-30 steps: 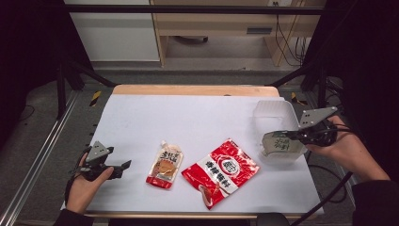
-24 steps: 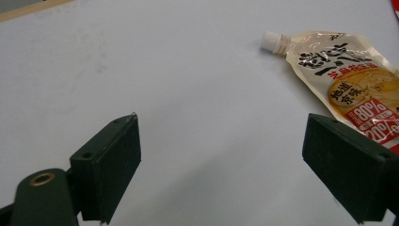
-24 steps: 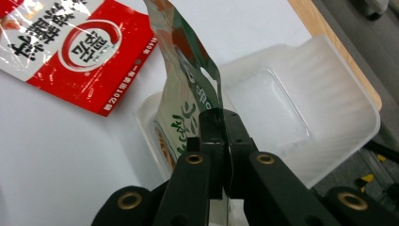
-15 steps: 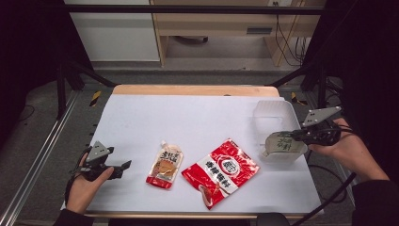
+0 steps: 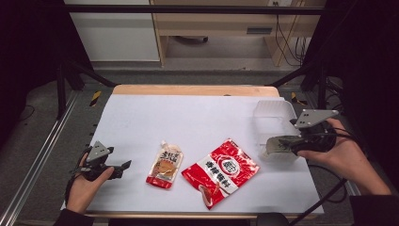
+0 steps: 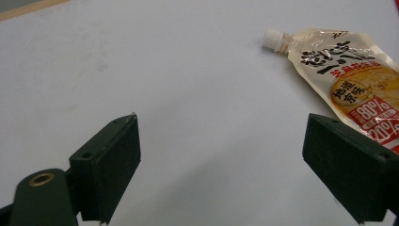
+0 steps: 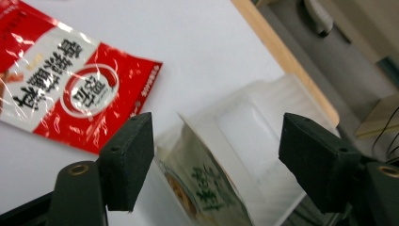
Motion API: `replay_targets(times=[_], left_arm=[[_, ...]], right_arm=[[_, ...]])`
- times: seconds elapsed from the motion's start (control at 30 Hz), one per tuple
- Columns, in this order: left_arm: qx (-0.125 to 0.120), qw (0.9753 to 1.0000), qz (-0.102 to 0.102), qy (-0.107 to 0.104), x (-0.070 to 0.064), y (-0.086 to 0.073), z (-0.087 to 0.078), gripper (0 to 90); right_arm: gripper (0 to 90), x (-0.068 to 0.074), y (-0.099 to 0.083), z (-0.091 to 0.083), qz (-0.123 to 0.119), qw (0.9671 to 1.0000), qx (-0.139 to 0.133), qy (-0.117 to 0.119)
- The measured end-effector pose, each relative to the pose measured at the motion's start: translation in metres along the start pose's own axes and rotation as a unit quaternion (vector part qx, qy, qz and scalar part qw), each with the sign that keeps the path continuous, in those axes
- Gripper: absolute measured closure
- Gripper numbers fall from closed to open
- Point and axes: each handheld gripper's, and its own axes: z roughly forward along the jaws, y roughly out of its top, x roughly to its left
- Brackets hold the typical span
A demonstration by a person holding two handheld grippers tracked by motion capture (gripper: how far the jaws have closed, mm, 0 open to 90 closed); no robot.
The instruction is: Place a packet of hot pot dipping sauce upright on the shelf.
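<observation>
A clear plastic container point(image 5: 274, 116) stands at the table's right edge, and a pale packet with green print point(image 5: 276, 147) leans inside its near end. My right gripper point(image 5: 285, 143) is right beside that packet. In the right gripper view the right gripper point(image 7: 216, 134) is open, its jaws wide apart on either side of the packet point(image 7: 207, 195) and the container point(image 7: 268, 106). A red and white packet point(image 5: 221, 172) and a spouted sauce pouch point(image 5: 165, 165) lie flat at the front middle. My left gripper point(image 5: 121, 167) rests open at the front left, with the pouch point(image 6: 348, 80) ahead of it.
White sheet point(image 5: 197, 122) covers the table, with a wooden strip point(image 5: 193, 89) along its far edge. Metal frame rails run along the left side, and dark floor lies beyond every table edge. A cable trails from the right hand off the table's right side.
My right gripper has drawn back a little to the right from the pale packet at the container. The left gripper and the two flat packets stay where they were.
</observation>
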Motion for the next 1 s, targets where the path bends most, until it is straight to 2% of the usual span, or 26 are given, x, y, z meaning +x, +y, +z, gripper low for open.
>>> replay_targets(times=[0.17, 0.37, 0.47, 0.63, 0.8, 1.0], left_arm=[[0.001, 1.0, 0.002, 0.001, -0.001, 0.0, 0.0, 11.5], [0.002, 1.0, 0.003, -0.001, -0.001, 0.0, 0.0, 11.3], [0.002, 1.0, 0.002, -0.001, -0.001, 0.0, 0.0, 11.2], [0.003, 1.0, 0.003, -0.001, -0.001, 0.0, 0.0, 11.2], [0.003, 1.0, 0.003, -0.002, -0.001, 0.0, 0.0, 11.1], [0.003, 1.0, 0.004, -0.003, -0.002, 0.0, 0.0, 11.1]], right_arm=[[24.0, 0.026, 0.028, 0.0, -0.025, 0.9992, -0.03, -0.009], [22.7, 0.058, 0.059, 0.011, -0.027, 0.9977, -0.061, 0.005], [23.2, 0.074, 0.073, 0.021, -0.04, 0.996, -0.078, 0.013], [20.1, 0.099, 0.093, 0.043, -0.023, 0.9965, -0.078, 0.022], [20.5, 0.119, 0.106, 0.066, -0.02, 0.9964, -0.075, 0.035], [20.3, 0.13, 0.121, 0.091, -0.013, 0.9966, -0.074, 0.035]])
